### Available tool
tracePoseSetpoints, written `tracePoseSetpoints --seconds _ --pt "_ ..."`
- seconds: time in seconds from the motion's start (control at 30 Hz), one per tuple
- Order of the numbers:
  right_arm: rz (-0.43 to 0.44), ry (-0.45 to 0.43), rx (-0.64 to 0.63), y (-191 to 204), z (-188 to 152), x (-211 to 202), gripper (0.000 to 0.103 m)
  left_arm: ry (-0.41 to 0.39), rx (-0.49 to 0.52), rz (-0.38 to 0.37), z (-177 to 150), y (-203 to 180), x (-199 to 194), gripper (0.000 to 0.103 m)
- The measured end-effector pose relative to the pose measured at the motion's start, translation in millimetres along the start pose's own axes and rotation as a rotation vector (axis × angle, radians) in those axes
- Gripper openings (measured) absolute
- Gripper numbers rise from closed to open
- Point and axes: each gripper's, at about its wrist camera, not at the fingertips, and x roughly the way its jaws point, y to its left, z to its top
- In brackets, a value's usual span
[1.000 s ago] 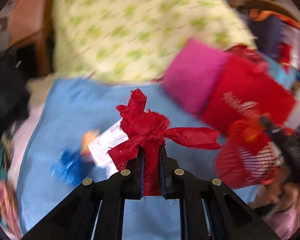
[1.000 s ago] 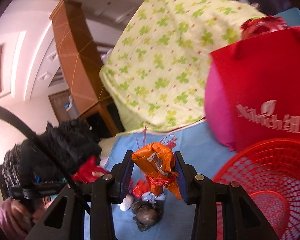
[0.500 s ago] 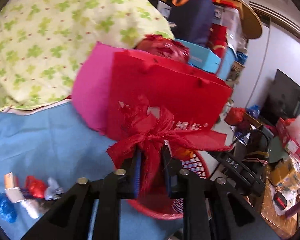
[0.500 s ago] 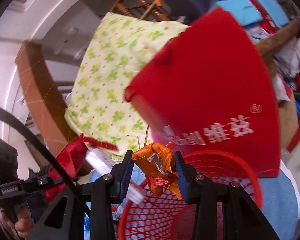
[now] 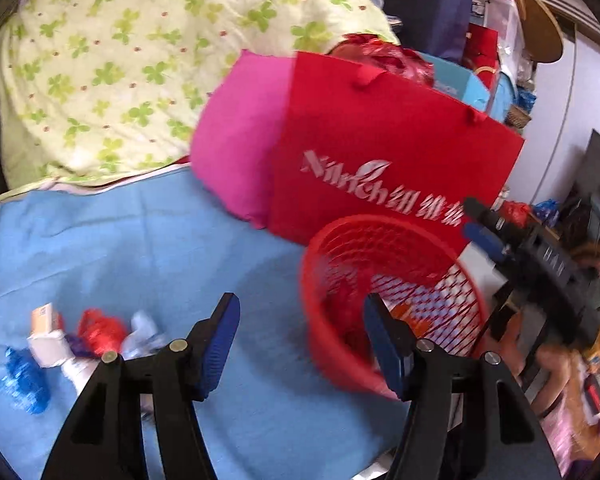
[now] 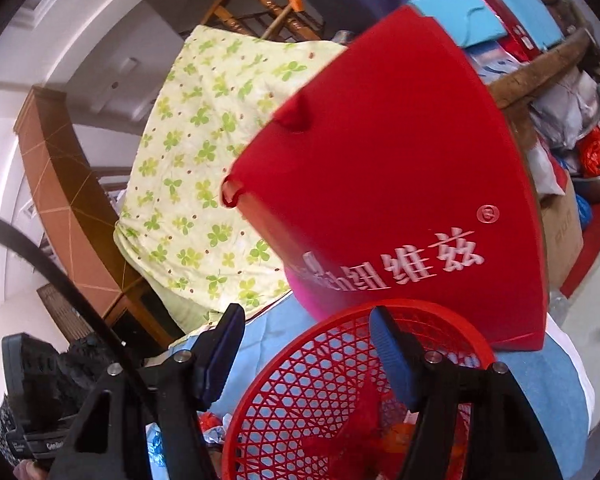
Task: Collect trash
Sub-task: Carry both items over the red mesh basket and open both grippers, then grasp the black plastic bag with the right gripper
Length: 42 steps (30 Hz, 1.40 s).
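I see a blue cloth (image 5: 140, 248) over the table in a cluttered room, the red basket (image 5: 380, 248) blurred with scraps inside, just beyond both sets of jaws, which are opening with nothing between them, loose trash (image 5: 80, 340) left of mine.

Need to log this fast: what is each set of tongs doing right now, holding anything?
Left tongs: opening, nothing between them, beside the basket.
Right tongs: opening, nothing between them, over the basket.
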Motion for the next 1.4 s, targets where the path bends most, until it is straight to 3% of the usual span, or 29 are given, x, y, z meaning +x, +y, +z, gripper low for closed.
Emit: tracePoseSetpoints --seconds 0.13,0.33,0.53,0.67,0.87,1.07,1.17,1.3,1.33,1.4 --pt "0.065 0.010 -0.042 24 -7 8 0.069 0.039 -0.030 0.108 -38 39 -14 0.066" --pt "0.217 0.011 -0.178 90 -30 19 0.070 0.091 -0.108 0.338 -82 96 -38 0.066" --pt "0.311 0.114 -0.284 153 -72 48 0.072 0.103 -0.197 0.475 -110 140 -64 0.066" --pt "0.308 0.290 -0.299 178 -106 86 0.072 0.125 -0.260 0.504 -130 168 -74 0.066" --pt "0.201 0.576 -0.299 187 -158 147 0.072 0.147 -0.343 0.510 -152 196 -77 0.066" --pt "0.063 0.743 -0.331 178 -202 183 0.071 0.156 -0.352 0.479 -153 201 -69 0.066" --pt "0.029 0.820 -0.331 172 -220 195 0.056 0.160 -0.364 0.471 -153 205 -66 0.066" --pt "-0.035 0.908 -0.377 169 -243 208 0.046 0.171 -0.375 0.475 -155 210 -64 0.066" --pt "-0.035 0.923 -0.363 165 -246 211 0.039 0.174 -0.380 0.476 -155 212 -63 0.066" --pt "-0.010 0.903 -0.326 162 -240 209 0.036 0.178 -0.388 0.476 -156 214 -61 0.066"
